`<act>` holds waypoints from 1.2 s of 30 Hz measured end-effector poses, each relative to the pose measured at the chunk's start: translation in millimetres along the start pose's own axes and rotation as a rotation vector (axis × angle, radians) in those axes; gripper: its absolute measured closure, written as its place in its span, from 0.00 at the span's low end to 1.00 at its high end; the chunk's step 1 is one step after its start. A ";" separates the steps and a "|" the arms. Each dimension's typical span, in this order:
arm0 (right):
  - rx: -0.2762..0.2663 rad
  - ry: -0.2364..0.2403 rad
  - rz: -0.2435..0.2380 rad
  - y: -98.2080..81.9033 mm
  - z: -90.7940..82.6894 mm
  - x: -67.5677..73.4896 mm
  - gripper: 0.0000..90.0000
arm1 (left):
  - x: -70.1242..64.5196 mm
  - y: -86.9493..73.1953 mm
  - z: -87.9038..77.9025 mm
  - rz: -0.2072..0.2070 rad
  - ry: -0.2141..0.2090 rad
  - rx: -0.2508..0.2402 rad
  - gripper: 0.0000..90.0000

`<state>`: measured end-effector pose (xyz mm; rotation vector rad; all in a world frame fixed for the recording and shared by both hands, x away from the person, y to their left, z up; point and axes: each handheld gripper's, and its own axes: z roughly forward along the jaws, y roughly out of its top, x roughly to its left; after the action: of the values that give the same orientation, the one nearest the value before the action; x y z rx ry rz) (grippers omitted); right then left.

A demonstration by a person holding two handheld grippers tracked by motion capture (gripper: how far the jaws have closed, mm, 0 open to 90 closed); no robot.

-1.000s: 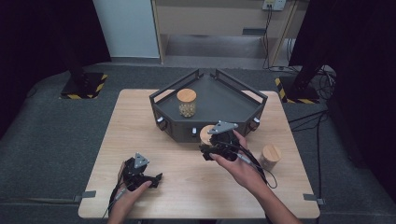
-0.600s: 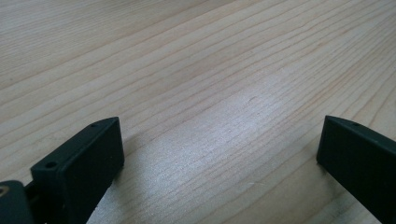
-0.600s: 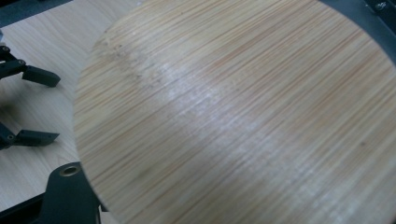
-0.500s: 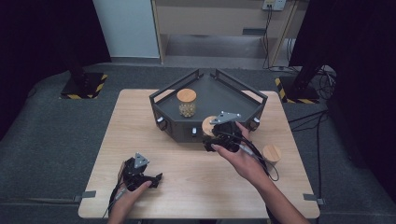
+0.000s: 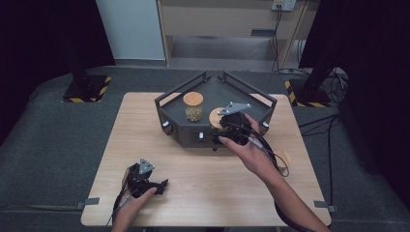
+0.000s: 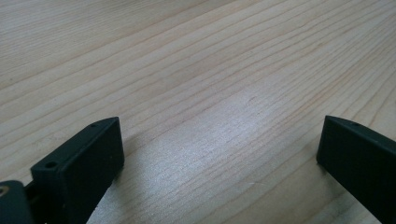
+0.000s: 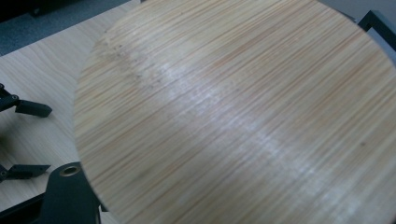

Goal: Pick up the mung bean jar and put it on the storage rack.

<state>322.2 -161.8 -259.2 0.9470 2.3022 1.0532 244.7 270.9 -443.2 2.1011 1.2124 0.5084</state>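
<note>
The right tongs point(image 5: 223, 124) grip a wooden-lidded jar point(image 5: 217, 117) at the black tray's point(image 5: 176, 96) front edge. The left tongs point(image 5: 162, 183) rest wide open on the worktop point(image 5: 145, 130), holding nothing.

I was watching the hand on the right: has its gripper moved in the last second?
Yes. The right gripper, carrying a bamboo-lidded jar, has moved away from the person, over the black tray's front wall.

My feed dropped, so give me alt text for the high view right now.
The right gripper holds a bamboo-lidded jar over the front of the dark tray, beside a second jar standing in the tray. The left gripper rests on the wooden table, jaws open.
</note>
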 end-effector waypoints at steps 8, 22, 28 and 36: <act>0.008 -0.013 0.001 12.3 6.0 -6.1 0.28 | 0.0 0.0 0.0 -0.001 0.000 0.000 0.00; 0.018 -0.034 0.020 33.8 22.2 -20.3 0.28 | 0.1 0.0 0.0 0.000 -0.001 0.000 0.00; 0.024 -0.046 0.035 38.8 27.4 -28.4 0.28 | 0.1 0.0 0.0 -0.001 -0.001 0.000 0.00; 0.026 -0.065 0.051 44.1 35.3 -39.7 0.28 | 0.2 0.0 0.1 -0.001 -0.001 0.000 0.00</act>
<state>388.6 -152.9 -242.5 1.0398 2.2545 1.0001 244.8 271.1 -443.2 2.1006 1.2124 0.5068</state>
